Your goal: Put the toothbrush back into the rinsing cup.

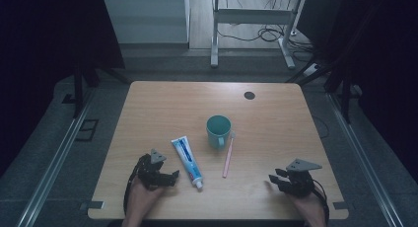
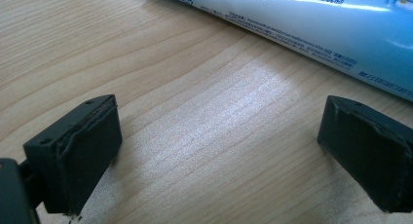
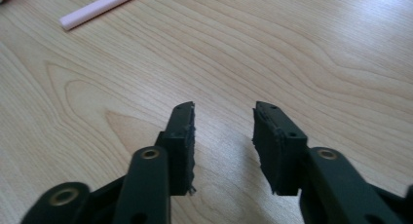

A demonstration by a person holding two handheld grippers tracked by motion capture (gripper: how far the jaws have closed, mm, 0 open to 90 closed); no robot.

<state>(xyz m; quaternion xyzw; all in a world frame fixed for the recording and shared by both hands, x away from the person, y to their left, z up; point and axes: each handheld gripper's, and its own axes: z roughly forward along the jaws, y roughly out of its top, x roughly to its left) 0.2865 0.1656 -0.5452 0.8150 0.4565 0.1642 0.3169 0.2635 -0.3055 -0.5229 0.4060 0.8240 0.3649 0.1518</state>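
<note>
Beyond the left tool [image 2: 216, 136], the toothpaste tube [image 2: 311, 24] runs off-frame.

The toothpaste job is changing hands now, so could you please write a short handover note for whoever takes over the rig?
Left gripper: open, empty, low over the table, close beside the toothpaste tube.
Right gripper: open, empty, near the table's front right corner, apart from everything.
Things: the toothpaste tube lies flat, cap toward the person. The pink toothbrush lies right of it, head by the green cup, which stands upright mid-table.
Done: nothing gripped yet.
Left: probably close the left gripper on the tube.
</note>
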